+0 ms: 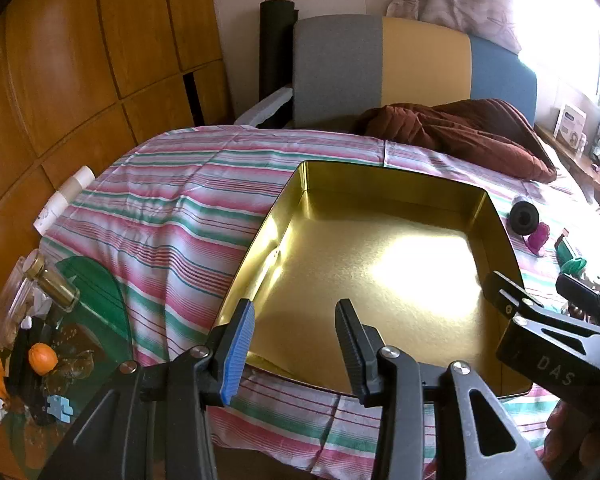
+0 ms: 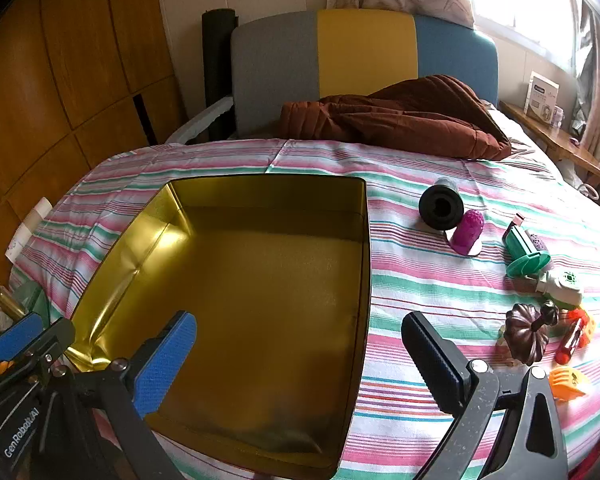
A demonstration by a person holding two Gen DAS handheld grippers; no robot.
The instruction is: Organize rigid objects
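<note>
A shallow gold tin [image 2: 260, 300] lay on the striped bedspread [image 2: 420, 292], its gilt floor bare; nothing had yet gone into it. To its right, well apart from the rim, the small things to be sorted were scattered over the cloth: a black cylinder [image 2: 440, 210] on its side, touching a purple knobbly cap [image 2: 468, 230]; beyond them a green plastic piece [image 2: 526, 252], a pale fitting with a green grille [image 2: 562, 286], a dark brown pumpkin-shaped lid [image 2: 526, 332], a red-and-orange toy [image 2: 576, 332] and an orange comb-like piece [image 2: 568, 382] nearest the edge.

The right gripper [image 2: 300, 354] hung over the tin's near right wall, its fingers spread wide and holding nothing. The left gripper [image 1: 296, 344] hovered at the tin's near left corner, likewise parted and empty, its blue pad [image 1: 240, 354] over the rim.

The job looked to be at its very start, with the first pick not yet made. The next move likely called for the right gripper to swing right toward the cluster, probably the pumpkin lid or orange piece closest to it, and close squarely on a firm part. The cylinder might roll if nudged.

Farther off, a brown quilt [image 2: 400, 120] was bunched against the grey, yellow and blue headboard [image 2: 360, 52], and a cluttered glass side table [image 1: 96, 292] stood to the bed's left.
</note>
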